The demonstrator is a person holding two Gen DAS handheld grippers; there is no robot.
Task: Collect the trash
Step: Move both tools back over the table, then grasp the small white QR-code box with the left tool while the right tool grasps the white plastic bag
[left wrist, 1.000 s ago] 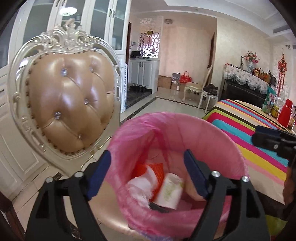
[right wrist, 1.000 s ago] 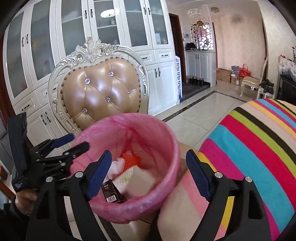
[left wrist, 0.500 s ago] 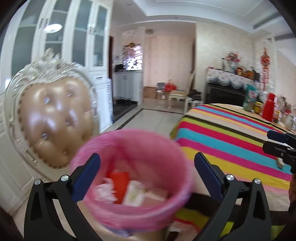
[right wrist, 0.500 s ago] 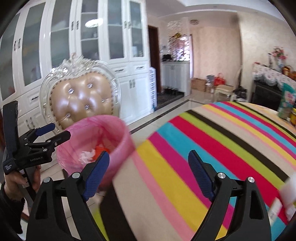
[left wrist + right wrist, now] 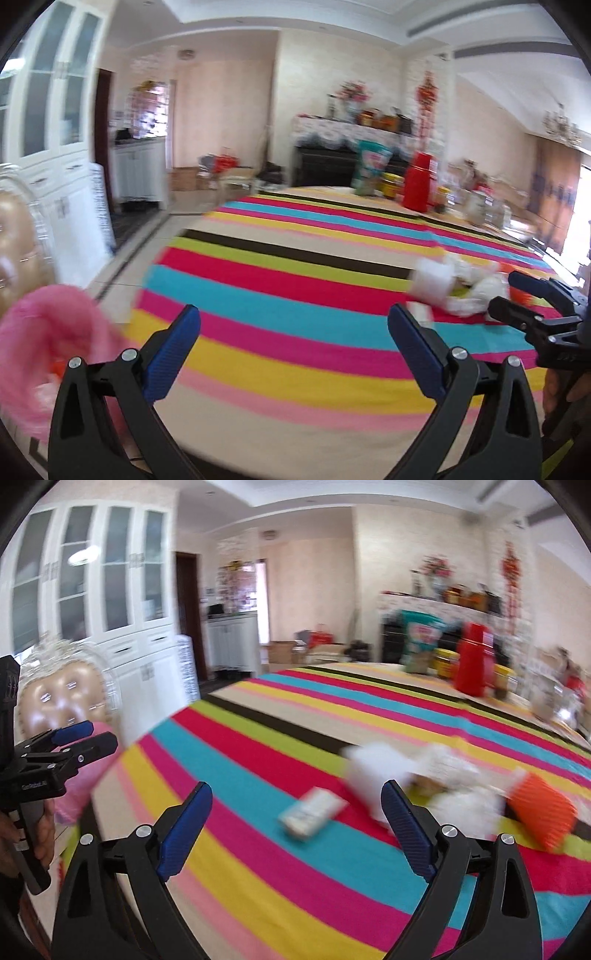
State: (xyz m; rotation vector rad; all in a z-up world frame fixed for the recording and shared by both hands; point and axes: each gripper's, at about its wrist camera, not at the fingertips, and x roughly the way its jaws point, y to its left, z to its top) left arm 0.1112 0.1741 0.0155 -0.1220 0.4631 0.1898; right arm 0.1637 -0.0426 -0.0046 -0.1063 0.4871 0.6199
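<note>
While blur smears both views, readable as follows:

Left gripper (image 5: pixel 293 334): jaws spread wide, nothing between the blue pads, poised over the striped tablecloth (image 5: pixel 280 295).
Right gripper (image 5: pixel 295 812): jaws opening, nothing clasped; poised over the same cloth, aimed toward the litter.
Trash on table: white crumpled paper (image 5: pixel 458 775), small flat packet (image 5: pixel 312 814) just left of it, orange ribbed piece (image 5: pixel 543 812) at its right; all lying on the cloth, near the right gripper's right finger.
Same pile, left wrist view: white heap (image 5: pixel 454 288) at far right, just beside the other tool's fingertips.
Pink bin bag (image 5: pixel 44 339): low at the left edge, beside the table's corner, heavily blurred.
Tufted chair (image 5: pixel 66 698): behind the bag, in front of the white cabinets (image 5: pixel 96 590).
Far end of table: red jug (image 5: pixel 474 661), green-and-pink bag (image 5: pixel 421 642), yellow tins; too smeared for detail.
</note>
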